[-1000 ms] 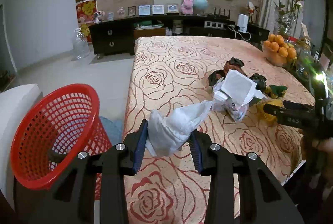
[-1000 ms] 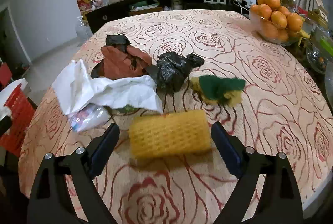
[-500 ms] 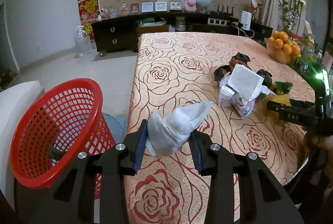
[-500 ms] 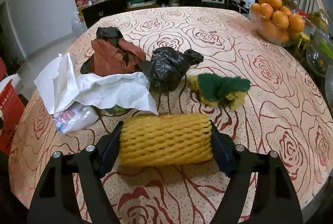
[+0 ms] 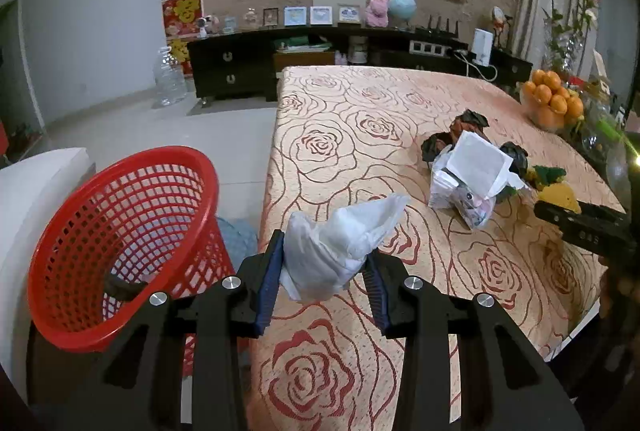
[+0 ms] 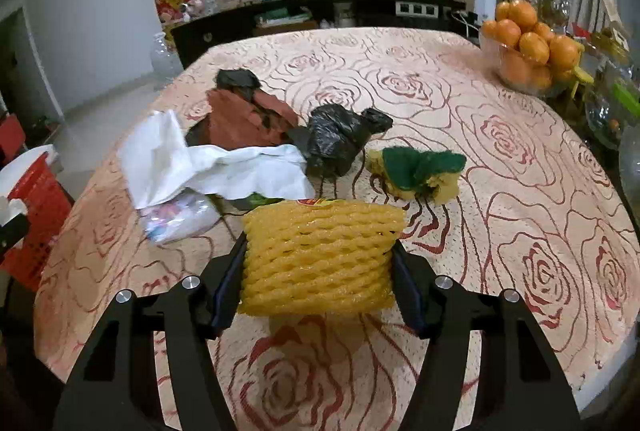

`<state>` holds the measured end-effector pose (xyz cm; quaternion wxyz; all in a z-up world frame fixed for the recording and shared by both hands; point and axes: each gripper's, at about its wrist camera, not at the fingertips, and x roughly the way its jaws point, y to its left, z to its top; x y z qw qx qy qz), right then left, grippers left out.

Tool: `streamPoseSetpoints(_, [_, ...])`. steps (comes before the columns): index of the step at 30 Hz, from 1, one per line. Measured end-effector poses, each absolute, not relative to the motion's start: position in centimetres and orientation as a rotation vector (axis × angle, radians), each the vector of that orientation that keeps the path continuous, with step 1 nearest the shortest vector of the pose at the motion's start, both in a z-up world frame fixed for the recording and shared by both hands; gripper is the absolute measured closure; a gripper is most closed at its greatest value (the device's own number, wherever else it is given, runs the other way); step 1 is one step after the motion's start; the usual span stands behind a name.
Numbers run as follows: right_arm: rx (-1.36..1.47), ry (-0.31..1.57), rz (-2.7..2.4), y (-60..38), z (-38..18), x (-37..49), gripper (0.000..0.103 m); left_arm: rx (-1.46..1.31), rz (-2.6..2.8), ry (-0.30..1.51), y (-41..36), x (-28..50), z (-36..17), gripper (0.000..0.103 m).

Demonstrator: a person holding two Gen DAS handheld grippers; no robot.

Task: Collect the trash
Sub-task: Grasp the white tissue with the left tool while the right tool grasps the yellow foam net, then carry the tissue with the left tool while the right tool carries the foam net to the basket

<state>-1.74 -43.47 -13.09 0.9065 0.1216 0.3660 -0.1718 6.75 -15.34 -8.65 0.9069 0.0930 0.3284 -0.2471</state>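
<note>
The left gripper (image 5: 325,273) is clamped on a crumpled white tissue wad (image 5: 340,243), soft and creased, its loose pointed end sticking up and to the right past the blue-edged pads. It hangs above the near corner of the table (image 5: 360,103), which wears a peach cloth patterned with red roses. Just left of that corner, on the floor, stands a red mesh basket (image 5: 120,231), tilted with its mouth toward the camera.

The right gripper (image 6: 318,265) has its jaws closing on a yellow foam fruit net (image 6: 320,255), a ribbed, honeycomb sleeve lying crosswise between the pads, which press its two ends; it sits a little above the cloth, with a shadow beneath it.

Behind it on the cloth lie the other scraps: a white paper sheet (image 6: 224,167) draped over a clear plastic bag (image 6: 180,219), a rust-brown wrapper (image 6: 248,119), a bunched black plastic bag (image 6: 340,139) and a green-and-yellow sponge (image 6: 416,171). A bowl of oranges (image 6: 528,55) stands at the far right edge
</note>
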Motion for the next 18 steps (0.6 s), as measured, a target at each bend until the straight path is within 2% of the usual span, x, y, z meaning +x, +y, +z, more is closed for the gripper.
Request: streamPoseSetpoints(18, [0.199, 0.660, -0.275, -38.6, -8.4, -4.8, 0.041, 0.146, -0.419, 0.613, -11.3, 5.3, -5.5, 0.067])
